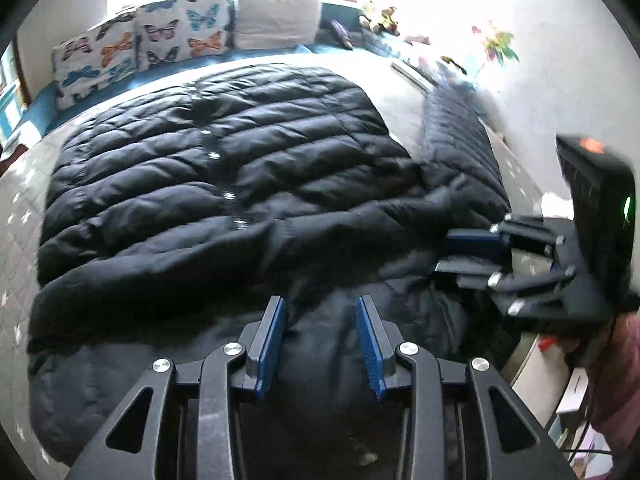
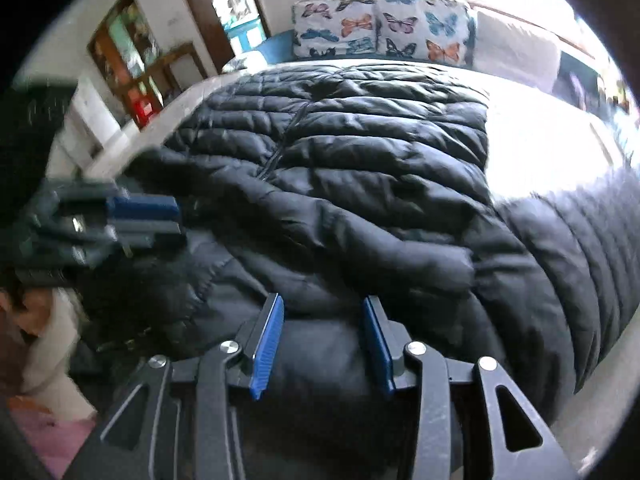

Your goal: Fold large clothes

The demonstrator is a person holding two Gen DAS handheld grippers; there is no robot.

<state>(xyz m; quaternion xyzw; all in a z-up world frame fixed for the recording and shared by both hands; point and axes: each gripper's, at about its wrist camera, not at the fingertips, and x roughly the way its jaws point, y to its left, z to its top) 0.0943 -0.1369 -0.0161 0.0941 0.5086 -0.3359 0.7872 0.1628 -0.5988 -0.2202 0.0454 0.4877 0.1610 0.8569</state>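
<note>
Black quilted jacket (image 1: 224, 184) lies spread on the bed (image 1: 404, 92), barely folded. Both tongs, left (image 1: 320, 344) and right (image 2: 322, 346), hover apart, empty; most folding seems left.

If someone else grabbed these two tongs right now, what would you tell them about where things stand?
Left tongs: open, nothing held, poised over the near end of the jacket.
Right tongs: open too, empty, over the same near end, further right.
Jacket: black and puffy, spread on the bed, its far end toward the butterfly pillows. One sleeve stretches out to the right.
Done: it is laid out, and the near end looks bunched, maybe partly turned over.
Left: probably bring that sleeve in, then fold the body over.
</note>
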